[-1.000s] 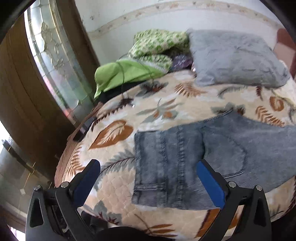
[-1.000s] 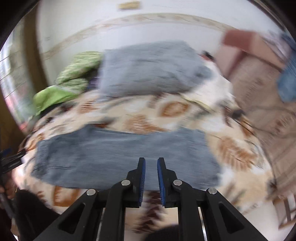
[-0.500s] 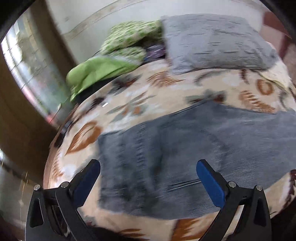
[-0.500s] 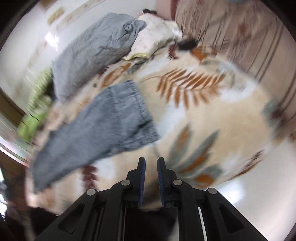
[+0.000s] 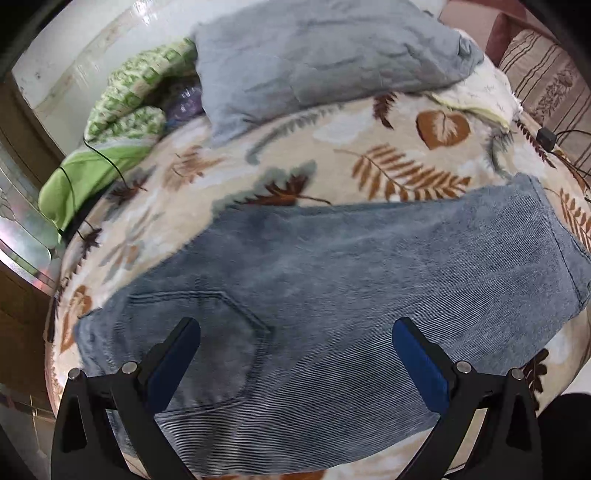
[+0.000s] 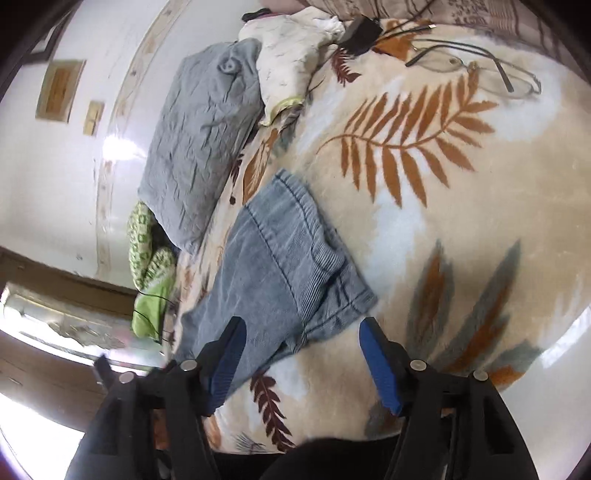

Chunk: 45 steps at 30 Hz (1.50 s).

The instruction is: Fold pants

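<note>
A bed with a soft leaf blanket, and things lying on it.

Blue-grey pants lie flat across the near side of the bed. A grey pillow sits at the far side, with a cream pillow just beside it. Green cloths are piled at one end. A pair of glasses and a small black box with wires lie at the other end.

Two handheld grippers are seen. The left gripper is built from matte black angular arms with triangular cut-outs, silver round pivot screws and ribbed blue pads. The same black frame, silver screws and blue fingertips are shown on the right gripper.
</note>
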Each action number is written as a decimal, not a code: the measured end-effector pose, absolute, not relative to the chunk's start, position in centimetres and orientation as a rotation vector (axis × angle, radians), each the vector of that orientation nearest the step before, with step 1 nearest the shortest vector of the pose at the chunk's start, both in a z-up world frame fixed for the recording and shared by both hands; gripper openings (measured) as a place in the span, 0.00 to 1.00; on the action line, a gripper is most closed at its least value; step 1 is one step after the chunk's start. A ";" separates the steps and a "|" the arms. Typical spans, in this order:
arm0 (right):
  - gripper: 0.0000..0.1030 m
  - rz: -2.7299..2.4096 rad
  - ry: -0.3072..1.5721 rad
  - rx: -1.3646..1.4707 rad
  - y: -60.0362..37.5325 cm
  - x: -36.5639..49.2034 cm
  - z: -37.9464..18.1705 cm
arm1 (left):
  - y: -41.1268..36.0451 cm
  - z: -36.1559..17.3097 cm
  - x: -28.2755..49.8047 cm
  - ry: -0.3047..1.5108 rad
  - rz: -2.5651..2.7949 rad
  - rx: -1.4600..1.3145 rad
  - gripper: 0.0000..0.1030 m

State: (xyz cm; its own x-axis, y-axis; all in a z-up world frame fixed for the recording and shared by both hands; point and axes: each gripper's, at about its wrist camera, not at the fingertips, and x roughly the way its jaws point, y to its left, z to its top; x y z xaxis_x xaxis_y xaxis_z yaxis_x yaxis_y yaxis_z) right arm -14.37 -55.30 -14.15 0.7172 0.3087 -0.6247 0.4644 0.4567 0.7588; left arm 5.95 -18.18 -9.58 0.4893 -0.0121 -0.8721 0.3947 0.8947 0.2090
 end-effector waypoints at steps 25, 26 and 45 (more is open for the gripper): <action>0.22 -0.199 0.891 0.978 -53.0 -6.5 -12.4 | -19.7 -11.4 7.3 1.087 -0.273 0.426 1.00; 0.22 -0.219 0.893 0.959 -52.6 -6.2 -11.5 | -18.7 -10.7 7.4 1.076 -0.263 0.415 1.00; 0.29 0.088 1.173 0.516 -26.2 7.1 -8.7 | 3.4 -5.7 5.7 0.976 -0.021 0.166 1.00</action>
